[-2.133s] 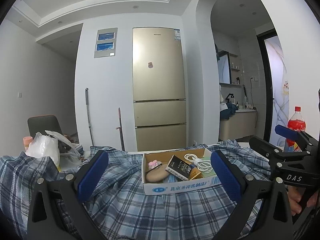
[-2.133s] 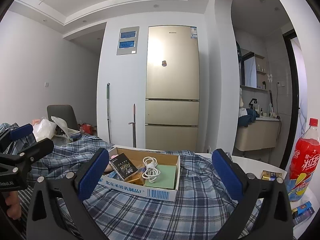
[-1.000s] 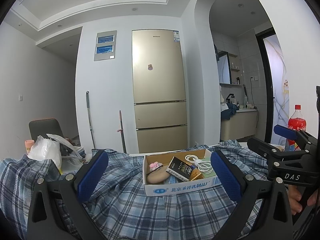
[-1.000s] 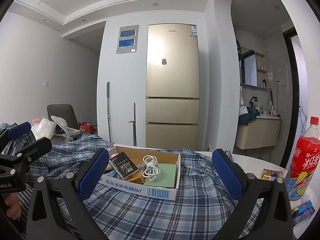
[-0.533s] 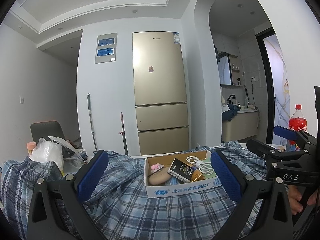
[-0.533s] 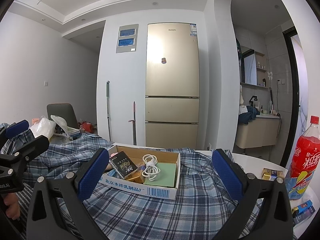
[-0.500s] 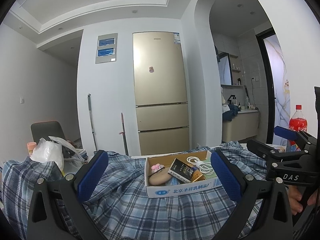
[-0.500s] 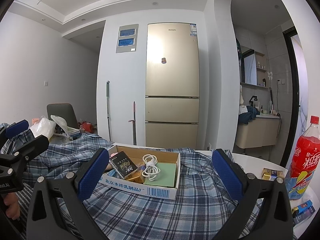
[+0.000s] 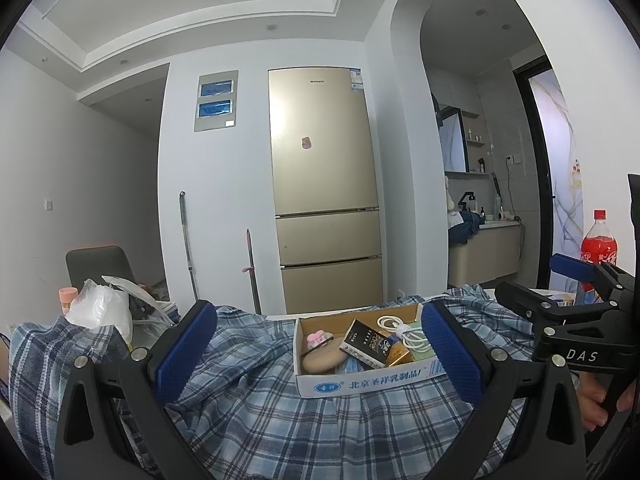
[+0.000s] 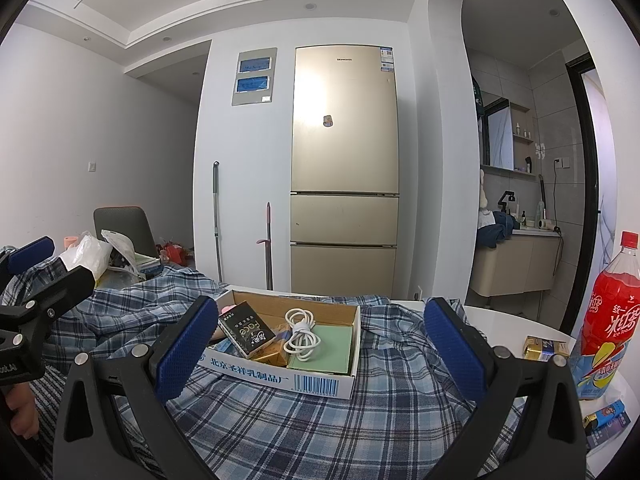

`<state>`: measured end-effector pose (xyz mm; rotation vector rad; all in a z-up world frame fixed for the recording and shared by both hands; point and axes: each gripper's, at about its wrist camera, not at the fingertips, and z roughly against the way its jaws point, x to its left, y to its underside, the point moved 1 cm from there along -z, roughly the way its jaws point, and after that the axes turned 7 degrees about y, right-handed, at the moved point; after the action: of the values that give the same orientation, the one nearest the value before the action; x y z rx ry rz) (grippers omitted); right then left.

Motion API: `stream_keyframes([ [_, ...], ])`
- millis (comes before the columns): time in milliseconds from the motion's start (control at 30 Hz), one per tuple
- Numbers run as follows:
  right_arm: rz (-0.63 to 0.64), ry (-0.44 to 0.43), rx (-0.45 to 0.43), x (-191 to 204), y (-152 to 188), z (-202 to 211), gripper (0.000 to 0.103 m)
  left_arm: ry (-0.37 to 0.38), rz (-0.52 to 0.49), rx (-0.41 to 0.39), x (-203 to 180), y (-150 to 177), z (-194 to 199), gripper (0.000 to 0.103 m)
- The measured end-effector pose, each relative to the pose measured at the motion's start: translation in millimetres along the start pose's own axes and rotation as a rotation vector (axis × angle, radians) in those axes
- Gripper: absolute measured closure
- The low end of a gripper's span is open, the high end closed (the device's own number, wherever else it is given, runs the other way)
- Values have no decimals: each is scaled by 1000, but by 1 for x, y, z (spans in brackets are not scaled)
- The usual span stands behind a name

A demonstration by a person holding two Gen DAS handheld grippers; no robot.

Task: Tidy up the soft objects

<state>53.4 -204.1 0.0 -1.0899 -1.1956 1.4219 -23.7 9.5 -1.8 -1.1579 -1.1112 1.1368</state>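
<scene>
Left wrist view shows the plaid cloth point(image 9: 256, 412) spread wide over the bench, with the cardboard box point(image 9: 360, 376) resting on top of it, and the left gripper point(image 9: 316, 350) hangs above the cloth just in front of that box, jaws wide open and empty. From the right wrist view the right gripper point(image 10: 316, 350) also sits in front of the box point(image 10: 288, 376), jaws wide open with nothing between them, over the same cloth point(image 10: 320, 428). Inside the box lie a green pad point(image 10: 332, 346), a black carton point(image 10: 246, 330) and a coiled white cable point(image 10: 301, 334), and a red soda bottle point(image 10: 612, 312) stands well to the right of the box.
</scene>
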Motion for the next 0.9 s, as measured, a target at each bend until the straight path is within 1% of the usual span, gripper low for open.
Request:
stream_keyframes([
  [300, 0, 0, 1, 0, 0, 0, 0, -8, 20, 18, 4, 0, -2, 0],
  [900, -1, 0, 3, 0, 1, -1, 0, -7, 18, 19, 5, -1, -2, 0],
])
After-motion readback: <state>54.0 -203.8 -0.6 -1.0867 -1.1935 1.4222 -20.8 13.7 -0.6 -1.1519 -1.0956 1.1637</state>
